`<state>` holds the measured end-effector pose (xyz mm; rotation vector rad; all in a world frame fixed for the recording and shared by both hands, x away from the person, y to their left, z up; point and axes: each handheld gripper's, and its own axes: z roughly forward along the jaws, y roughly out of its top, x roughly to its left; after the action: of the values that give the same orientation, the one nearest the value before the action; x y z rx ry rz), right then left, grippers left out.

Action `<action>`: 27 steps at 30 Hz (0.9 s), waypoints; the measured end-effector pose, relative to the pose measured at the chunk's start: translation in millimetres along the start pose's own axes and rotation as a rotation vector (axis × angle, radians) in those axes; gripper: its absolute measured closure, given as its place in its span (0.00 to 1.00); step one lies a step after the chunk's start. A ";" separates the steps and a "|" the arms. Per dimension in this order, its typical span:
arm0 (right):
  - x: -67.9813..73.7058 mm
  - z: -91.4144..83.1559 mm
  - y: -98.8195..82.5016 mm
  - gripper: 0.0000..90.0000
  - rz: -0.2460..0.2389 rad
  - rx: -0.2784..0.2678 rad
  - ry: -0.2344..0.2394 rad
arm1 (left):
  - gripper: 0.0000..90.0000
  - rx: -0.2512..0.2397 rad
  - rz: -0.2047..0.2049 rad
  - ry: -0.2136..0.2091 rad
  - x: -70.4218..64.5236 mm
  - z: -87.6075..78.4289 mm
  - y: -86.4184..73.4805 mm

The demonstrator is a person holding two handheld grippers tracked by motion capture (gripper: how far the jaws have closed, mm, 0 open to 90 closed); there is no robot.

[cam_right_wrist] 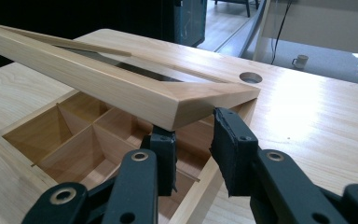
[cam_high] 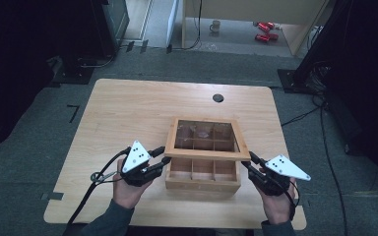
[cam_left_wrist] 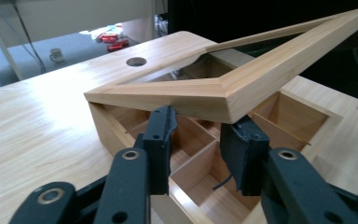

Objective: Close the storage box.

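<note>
The left gripper point(cam_high: 158, 156) is sitting at the lower left of centre in the high view, its jaws parted and reaching under the near left corner of the lid point(cam_high: 207, 153) without clamping it. The right gripper point(cam_high: 250, 166), lower right of centre, is doing the same at the other near corner, jaws likewise apart. Judging from this, the step in hand is swinging the glass-paned lid on the box point(cam_high: 203, 183), which is resting near the front edge of the worktop point(cam_high: 123, 113); the next move calls for both sides travelling evenly so the frame is not twisting. The gripper views are showing the wooden dividers and the lid's underside resting on the jaw tips; the high view is showing the floor beyond, with a mug point(cam_high: 215, 25).
</note>
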<state>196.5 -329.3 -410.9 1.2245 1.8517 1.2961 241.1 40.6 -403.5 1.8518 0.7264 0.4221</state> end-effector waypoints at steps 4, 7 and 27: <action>0.6 -0.1 -2.1 0.78 0.002 0.001 -0.001 | 0.66 0.002 0.001 -0.016 -1.4 -1.8 -1.8; 0.8 -0.2 -3.6 0.79 0.001 0.004 0.000 | 0.64 0.006 -0.004 -0.025 -1.1 -1.2 -3.0; 2.6 -2.3 -21.1 0.70 0.017 0.036 0.022 | 0.63 0.041 -0.014 -0.028 -4.7 1.1 -16.4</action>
<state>185.9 -330.3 -429.4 1.2523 1.8918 1.2956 233.6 41.1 -418.8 1.8864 0.7332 0.3743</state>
